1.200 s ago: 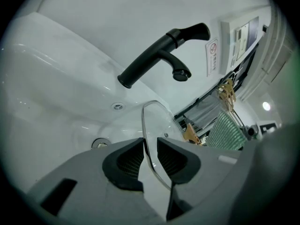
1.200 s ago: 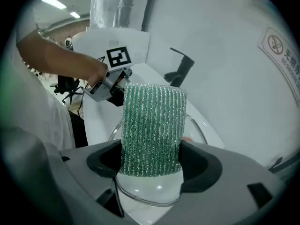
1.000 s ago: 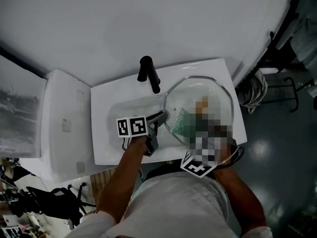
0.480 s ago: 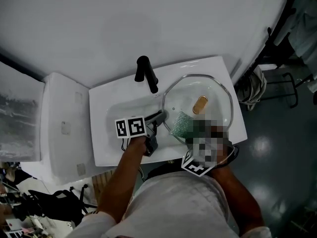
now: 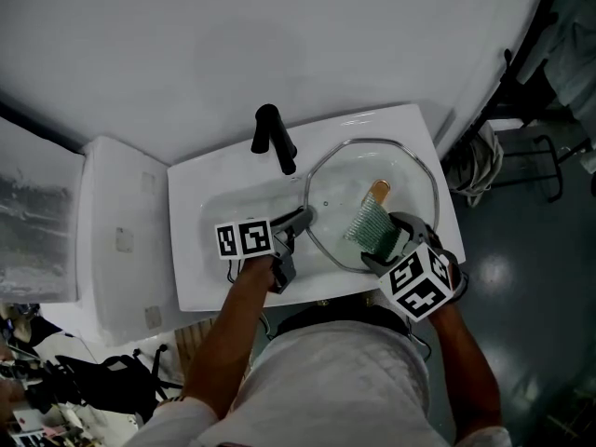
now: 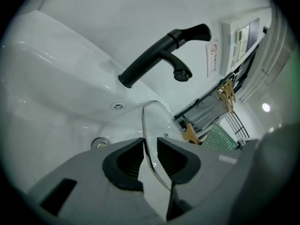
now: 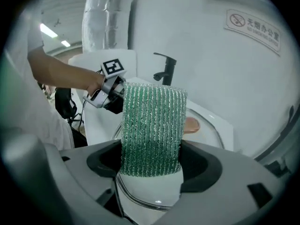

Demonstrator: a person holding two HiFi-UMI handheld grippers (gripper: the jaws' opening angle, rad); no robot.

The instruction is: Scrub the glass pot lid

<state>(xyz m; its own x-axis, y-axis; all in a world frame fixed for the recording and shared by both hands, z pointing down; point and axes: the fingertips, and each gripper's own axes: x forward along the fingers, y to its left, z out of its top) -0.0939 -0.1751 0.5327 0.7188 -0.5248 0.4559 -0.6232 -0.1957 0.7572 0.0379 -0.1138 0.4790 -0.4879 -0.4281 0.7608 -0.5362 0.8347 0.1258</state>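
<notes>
Over the sink (image 5: 200, 250), we note the left gripper (image 5: 303, 220), shallowly dipped, pinching the glass lid (image 5: 346, 177) rim; the right gripper (image 5: 386, 241), steeply pitched, clamps the green scourer (image 5: 370, 224).

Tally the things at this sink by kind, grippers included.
Glass pot lid: 1
Green scrub pad: 1
Black faucet: 1
White sink: 1
Grippers: 2, left gripper and right gripper
Total: 6

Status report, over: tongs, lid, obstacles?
Left tongs clamped on glass pot lid rim. Right tongs gripping green scrubber over lid. Faucet beside, not blocking.
</notes>
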